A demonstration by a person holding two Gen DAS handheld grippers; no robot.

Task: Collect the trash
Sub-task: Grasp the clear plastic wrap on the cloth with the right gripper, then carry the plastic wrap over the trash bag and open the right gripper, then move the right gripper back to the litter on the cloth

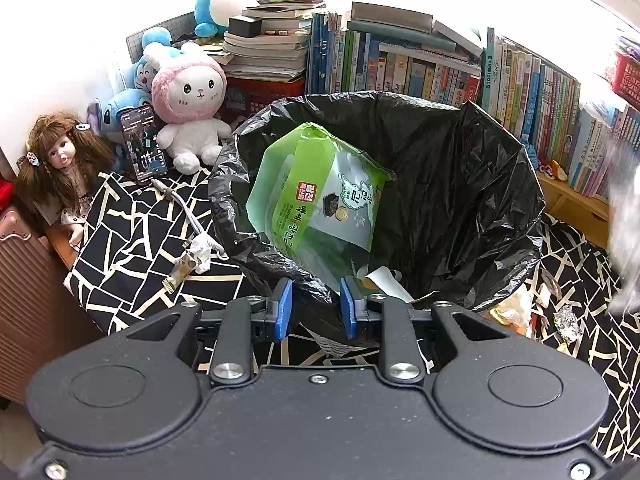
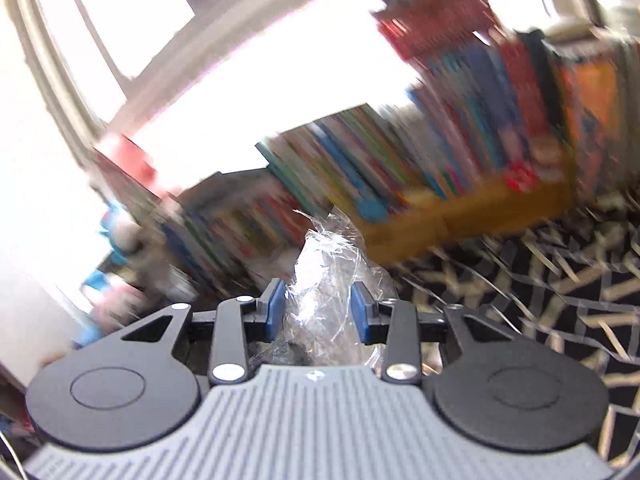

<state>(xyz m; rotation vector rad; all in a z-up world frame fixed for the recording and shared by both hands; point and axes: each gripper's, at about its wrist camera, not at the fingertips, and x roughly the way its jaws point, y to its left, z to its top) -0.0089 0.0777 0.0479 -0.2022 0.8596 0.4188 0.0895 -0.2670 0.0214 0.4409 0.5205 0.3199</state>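
Observation:
A bin lined with a black bag [image 1: 460,184] fills the middle of the left wrist view. A green snack packet [image 1: 320,196] leans inside it, with white paper [image 1: 386,280] below. My left gripper [image 1: 316,302] sits at the bin's near rim, its blue pads closed on a fold of the black bag. In the right wrist view, which is heavily blurred, my right gripper [image 2: 318,308] is shut on a crumpled clear plastic wrap [image 2: 324,280] held up in the air. A grey blur [image 1: 624,220] at the right edge of the left view is probably that gripper.
The bin stands on a black-and-cream patterned cloth [image 1: 132,240]. Crumpled paper and a cable [image 1: 196,256] lie left of the bin; wrappers and foil scraps [image 1: 520,308] lie right of it. Plush toys [image 1: 188,104], a doll [image 1: 60,164], a phone [image 1: 144,144] and shelved books [image 1: 440,68] stand behind.

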